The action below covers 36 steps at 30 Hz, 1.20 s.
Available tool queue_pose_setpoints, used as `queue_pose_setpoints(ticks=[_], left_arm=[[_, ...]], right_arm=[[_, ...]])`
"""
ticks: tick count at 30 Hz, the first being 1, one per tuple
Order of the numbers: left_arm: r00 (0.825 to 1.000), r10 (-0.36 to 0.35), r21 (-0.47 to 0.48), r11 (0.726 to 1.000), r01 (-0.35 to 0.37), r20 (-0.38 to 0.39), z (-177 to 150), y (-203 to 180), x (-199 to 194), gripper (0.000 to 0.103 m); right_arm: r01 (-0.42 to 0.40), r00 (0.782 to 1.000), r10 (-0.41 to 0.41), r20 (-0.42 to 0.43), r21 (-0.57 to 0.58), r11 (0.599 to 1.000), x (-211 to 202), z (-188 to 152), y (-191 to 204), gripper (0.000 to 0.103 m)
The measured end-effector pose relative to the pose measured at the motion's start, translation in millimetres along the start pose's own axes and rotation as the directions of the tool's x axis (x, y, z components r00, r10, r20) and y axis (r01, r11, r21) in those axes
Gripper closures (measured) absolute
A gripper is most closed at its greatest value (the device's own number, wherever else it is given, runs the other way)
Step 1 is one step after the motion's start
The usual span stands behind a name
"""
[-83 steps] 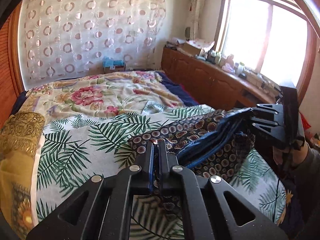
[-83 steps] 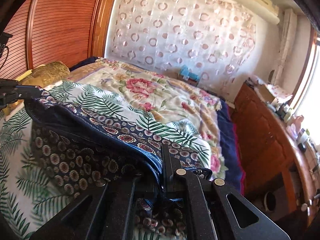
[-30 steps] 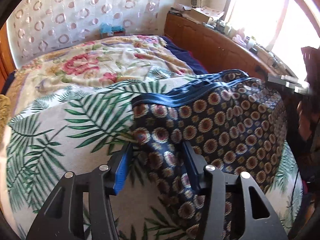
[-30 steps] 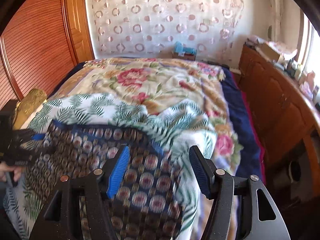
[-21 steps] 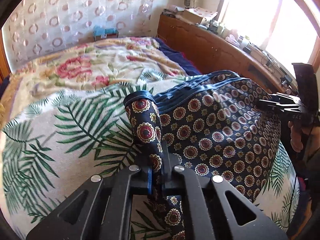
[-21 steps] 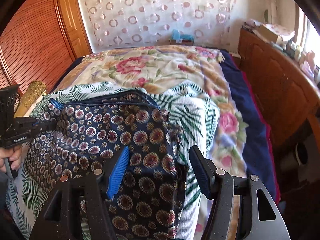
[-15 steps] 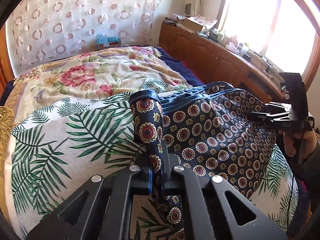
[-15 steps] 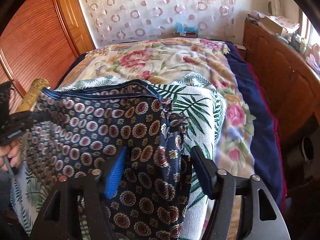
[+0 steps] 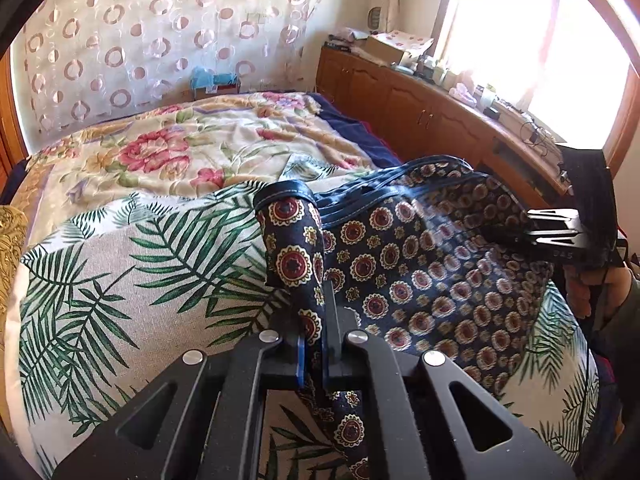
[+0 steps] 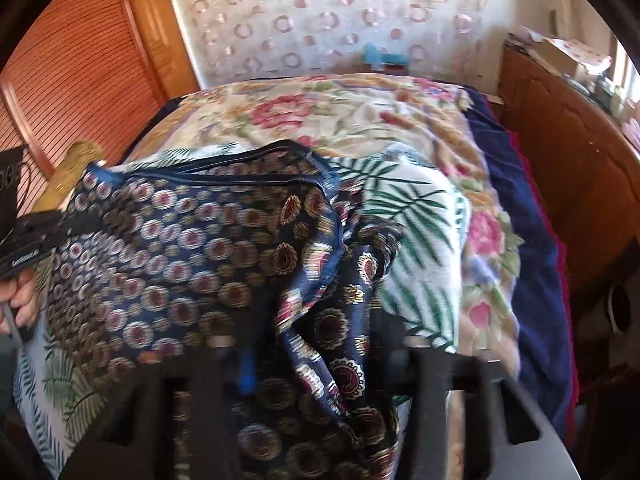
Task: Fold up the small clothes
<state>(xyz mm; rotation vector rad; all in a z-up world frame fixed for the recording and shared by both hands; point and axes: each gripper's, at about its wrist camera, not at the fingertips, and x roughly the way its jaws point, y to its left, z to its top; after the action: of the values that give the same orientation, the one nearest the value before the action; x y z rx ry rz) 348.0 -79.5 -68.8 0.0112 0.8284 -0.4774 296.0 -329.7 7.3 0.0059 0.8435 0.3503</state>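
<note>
A pair of navy shorts (image 9: 424, 272) with a red and gold medallion print and a blue waistband lies spread on a palm-leaf sheet (image 9: 132, 280) on the bed. My left gripper (image 9: 314, 320) is shut on the shorts' left side, which stands up in a fold. The right gripper (image 9: 520, 236) shows at the shorts' right side in the left wrist view. In the blurred right wrist view the shorts (image 10: 192, 248) bunch between the right gripper's fingers (image 10: 312, 360); its jaws still stand apart. The left gripper (image 10: 44, 236) shows at the far left.
A floral bedspread (image 9: 192, 148) covers the far half of the bed. A gold pillow (image 9: 10, 240) lies at the left edge. A wooden cabinet (image 9: 432, 116) with clutter runs under the window on the right. A wooden slatted wardrobe (image 10: 68, 76) stands left of the bed.
Both grippers let go of the waistband and the shorts dropped flat. My left gripper then shut on the left side. The right gripper's jaws have moved in around the right side.
</note>
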Motion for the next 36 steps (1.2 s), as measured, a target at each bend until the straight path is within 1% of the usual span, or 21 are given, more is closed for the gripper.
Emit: queue_pose_setpoints(ticks=[1, 3, 8, 11, 14, 16, 20, 22, 23, 26, 27, 28, 30, 33, 34, 36], left_arm=[[1.0, -0.006, 0.002, 1.0, 0.006, 0.015, 0, -2, -6, 0.097], [0.999, -0.018, 0.003, 1.0, 0.018, 0.039, -1, -5, -18, 0.097], [0.994, -0.019, 0.007, 1.0, 0.018, 0.108, -6, -7, -54, 0.098], [0.989, 0.007, 0.002, 1.0, -0.008, 0.15, -14, -3, -80, 0.098], [0.982, 0.022, -0.021, 1.0, -0.019, 0.186, -20, 6, -102, 0.098], [0.974, 0.05, -0.041, 0.998, -0.042, 0.22, -29, 15, -124, 0.098], [0.962, 0.102, -0.079, 0.993, -0.084, 0.254, -45, 29, -153, 0.098], [0.951, 0.139, -0.097, 0.988, -0.117, 0.274, -54, 35, -169, 0.098], [0.943, 0.162, -0.116, 0.984, -0.134, 0.29, -59, 41, -181, 0.098], [0.925, 0.205, -0.159, 0.974, -0.161, 0.319, -70, 53, -201, 0.098], [0.914, 0.232, -0.181, 0.967, -0.18, 0.333, -76, 60, -211, 0.098], [0.906, 0.252, -0.198, 0.961, -0.193, 0.34, -78, 67, -217, 0.098], [0.892, 0.281, -0.238, 0.949, -0.205, 0.353, -84, 79, -224, 0.098], [0.874, 0.323, -0.294, 0.93, -0.222, 0.363, -92, 98, -232, 0.098], [0.871, 0.332, -0.304, 0.925, -0.226, 0.363, -94, 102, -232, 0.098], [0.858, 0.364, -0.329, 0.911, -0.247, 0.363, -100, 112, -236, 0.098]], right_arm=[[0.009, 1.0, -0.009, 0.004, -0.011, 1.0, -3, -1, 3, 0.089], [0.025, 0.999, -0.024, 0.027, -0.032, 0.999, -8, -2, 11, 0.091], [0.029, 0.993, -0.023, 0.116, -0.045, 0.999, -31, 2, 30, 0.092], [0.001, 0.99, 0.011, 0.142, -0.079, 0.997, -38, 6, 51, 0.092], [0.009, 0.986, 0.014, 0.164, -0.139, 0.99, -41, 13, 78, 0.092], [0.007, 0.982, 0.027, 0.189, -0.176, 0.984, -43, 18, 96, 0.092], [-0.022, 0.97, 0.078, 0.231, -0.24, 0.971, -45, 30, 136, 0.092], [-0.037, 0.964, 0.106, 0.243, -0.273, 0.961, -42, 38, 155, 0.092], [-0.042, 0.962, 0.118, 0.247, -0.291, 0.956, -40, 42, 165, 0.092], [-0.058, 0.951, 0.158, 0.267, -0.348, 0.936, -33, 60, 199, 0.092], [-0.063, 0.947, 0.169, 0.274, -0.36, 0.931, -27, 67, 203, 0.092], [-0.069, 0.941, 0.187, 0.282, -0.38, 0.922, -25, 75, 215, 0.092], [-0.072, 0.932, 0.211, 0.295, -0.422, 0.904, -18, 89, 236, 0.092], [-0.074, 0.927, 0.236, 0.291, -0.477, 0.876, 0, 111, 269, 0.092], [-0.071, 0.927, 0.241, 0.289, -0.494, 0.867, 9, 117, 275, 0.092], [-0.073, 0.926, 0.255, 0.28, -0.528, 0.846, 28, 134, 287, 0.092]])
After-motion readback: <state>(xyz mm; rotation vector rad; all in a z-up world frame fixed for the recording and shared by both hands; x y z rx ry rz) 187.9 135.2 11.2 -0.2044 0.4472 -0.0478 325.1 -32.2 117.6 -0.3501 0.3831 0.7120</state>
